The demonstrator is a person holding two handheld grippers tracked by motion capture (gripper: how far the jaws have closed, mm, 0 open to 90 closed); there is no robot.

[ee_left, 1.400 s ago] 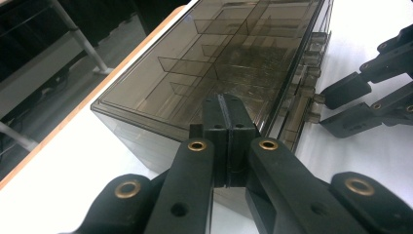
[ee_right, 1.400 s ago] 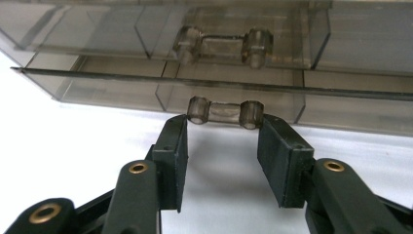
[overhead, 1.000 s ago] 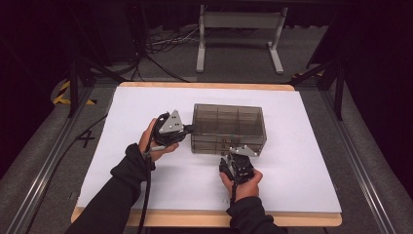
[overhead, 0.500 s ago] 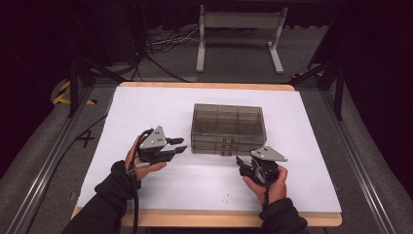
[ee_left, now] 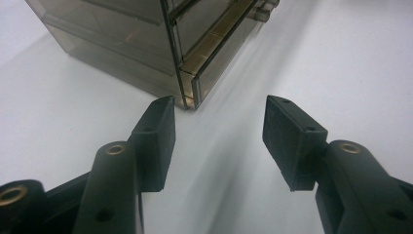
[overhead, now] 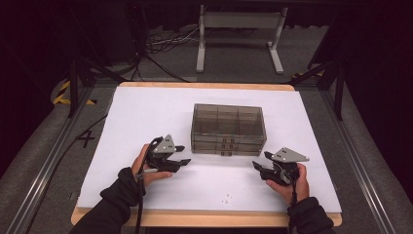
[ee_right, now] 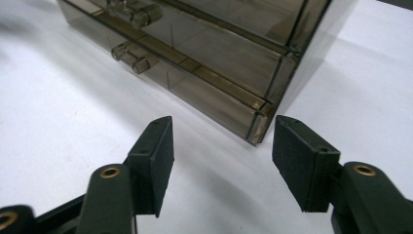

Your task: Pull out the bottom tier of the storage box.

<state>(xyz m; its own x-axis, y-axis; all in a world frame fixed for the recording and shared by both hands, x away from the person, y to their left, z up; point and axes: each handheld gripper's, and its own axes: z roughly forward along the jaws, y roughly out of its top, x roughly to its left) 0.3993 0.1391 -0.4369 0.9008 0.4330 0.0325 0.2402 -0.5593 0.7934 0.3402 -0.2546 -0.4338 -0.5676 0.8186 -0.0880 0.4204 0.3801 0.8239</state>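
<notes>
Table, white-topped, bears a smoky translucent plastic drawer box at centre; left gripper and right gripper flank its front corners. Left gripper view: jaws, just opening, stand apart and empty beside the box's corner. Right gripper view: jaws likewise parted, empty, probably released.

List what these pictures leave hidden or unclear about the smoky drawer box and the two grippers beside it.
- Drawer box contents: high view too small, tinted walls too dark to tell.
- Its far side: hidden by the box's own body in the high view.
- Its top: cut off by the upper edge in both gripper views.
- Left gripper and right gripper pads: too small in the high view; the gripper views show both open, holding nothing.
</notes>
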